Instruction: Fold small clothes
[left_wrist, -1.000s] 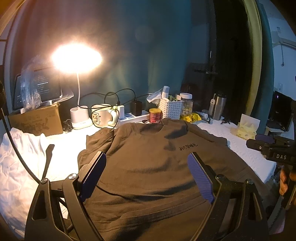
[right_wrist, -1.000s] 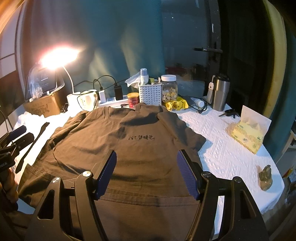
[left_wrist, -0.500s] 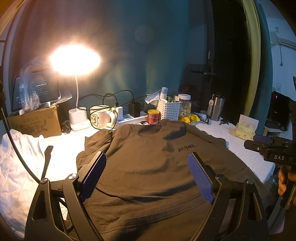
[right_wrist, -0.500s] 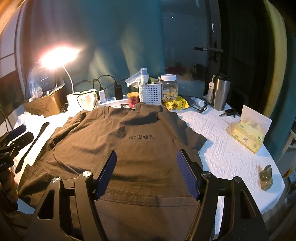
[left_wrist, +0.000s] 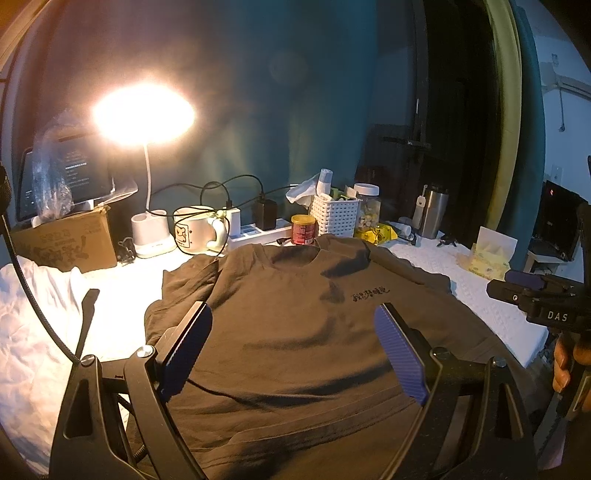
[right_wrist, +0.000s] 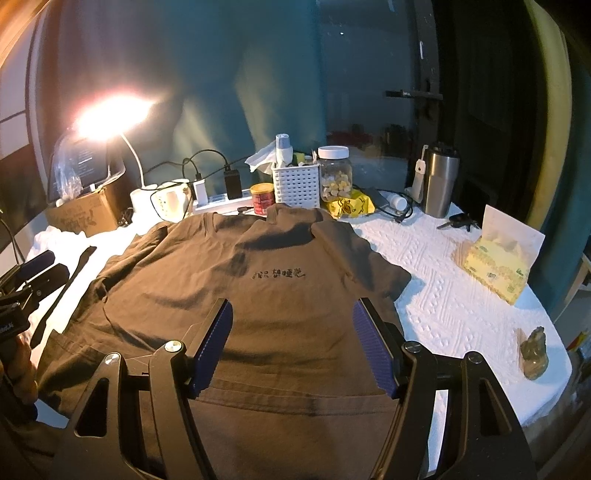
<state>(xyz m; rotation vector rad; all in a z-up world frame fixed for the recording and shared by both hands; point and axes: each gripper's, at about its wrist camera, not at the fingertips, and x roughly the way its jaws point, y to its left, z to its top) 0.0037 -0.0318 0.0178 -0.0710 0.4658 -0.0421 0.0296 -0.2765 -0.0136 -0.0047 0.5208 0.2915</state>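
A dark brown T-shirt (right_wrist: 258, 295) lies spread front-up on the white-covered table (right_wrist: 461, 306), collar toward twelve o'clock and hem toward six, its left sleeve already bunched inward at about ten o'clock in the left wrist view, its right sleeve spread flat at about two o'clock in the right wrist view. The left gripper (left_wrist: 293, 350) hangs above the lower chest with its blue-padded fingers (left_wrist: 184, 350) spread wide and nothing between them; the right gripper (right_wrist: 291, 347) hangs over the hem region, fingers likewise wide apart and empty. The shirt looks like thin, soft cotton: light, limp, prone to wrinkling and dragging rather than sliding cleanly, so a pinch should probably take the double-layered hem corner or the shoulder seam, where the cloth is thickest and least likely to slip free. Across the chest runs a short line of dark Chinese characters (right_wrist: 279, 274), too small to read with certainty. The cardboard box (left_wrist: 62, 243) at ten o'clock bears faint print that cannot be made out, the white mug (left_wrist: 194, 230) shows a small cartoon figure, and the other gripper's body (left_wrist: 550, 306), at three o'clock in the left wrist view, carries the letters "DAS".
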